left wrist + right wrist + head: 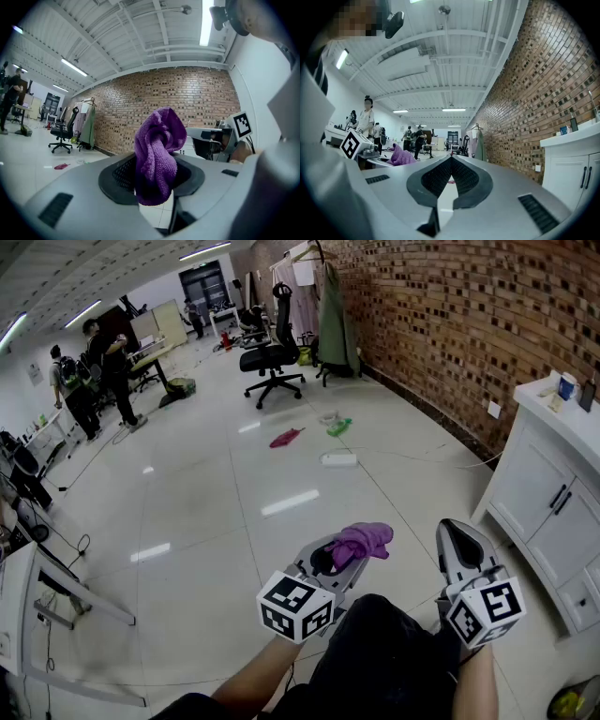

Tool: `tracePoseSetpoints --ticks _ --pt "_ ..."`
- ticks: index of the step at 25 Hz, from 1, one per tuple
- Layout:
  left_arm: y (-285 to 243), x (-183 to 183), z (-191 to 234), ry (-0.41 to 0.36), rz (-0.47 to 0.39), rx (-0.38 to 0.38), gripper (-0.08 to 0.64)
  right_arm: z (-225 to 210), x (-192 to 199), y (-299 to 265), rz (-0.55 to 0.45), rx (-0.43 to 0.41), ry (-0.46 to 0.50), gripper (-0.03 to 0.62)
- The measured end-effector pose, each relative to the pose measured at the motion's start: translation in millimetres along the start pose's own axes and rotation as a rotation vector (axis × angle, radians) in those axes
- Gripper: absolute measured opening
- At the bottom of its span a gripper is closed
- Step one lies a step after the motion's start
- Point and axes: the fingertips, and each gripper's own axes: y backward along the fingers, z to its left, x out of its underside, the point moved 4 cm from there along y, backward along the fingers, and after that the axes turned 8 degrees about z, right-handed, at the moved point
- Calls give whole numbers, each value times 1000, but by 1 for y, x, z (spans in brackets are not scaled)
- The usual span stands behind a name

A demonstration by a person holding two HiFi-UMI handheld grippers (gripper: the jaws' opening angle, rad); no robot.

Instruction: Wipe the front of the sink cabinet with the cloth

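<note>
1. Head view: the left gripper point(336, 561) is held low over the white tile floor point(216, 521) with a purple cloth point(362, 542) bunched at its tip. The right gripper point(458, 538) is beside it, apart from the cloth. The white sink cabinet point(548, 512) stands at the right edge against the brick wall point(441, 324), well apart from both tools. An office chair point(272, 357) stands farther back, and a pink rag point(286, 437) lies on the floor.
2. Left gripper view: the jaws are clamped on the cloth point(158, 154), which sticks up between the dark pads point(117, 176) and folds over at the top. The right gripper point(220, 138) shows off to the right, with the brick wall behind it.
3. Right gripper view: the two jaws meet at their tips point(451, 158) with nothing between them, and only a thin gap opens lower down. The cloth point(401, 157) shows at the left, in the left gripper point(377, 159). The sink cabinet point(574, 171) stands at the right edge, its doors closed.
</note>
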Motion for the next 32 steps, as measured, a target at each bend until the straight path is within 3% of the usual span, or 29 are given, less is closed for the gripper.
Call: tracePoseSetpoints --ticks 9,32 --pt "-34 -12 -39 -30 -2 66 150 -35 2 34 -12 57 -25 0" --pt "-136 -24 -219 -106 -11 442 150 -130 8 204 -16 401 -24 2"
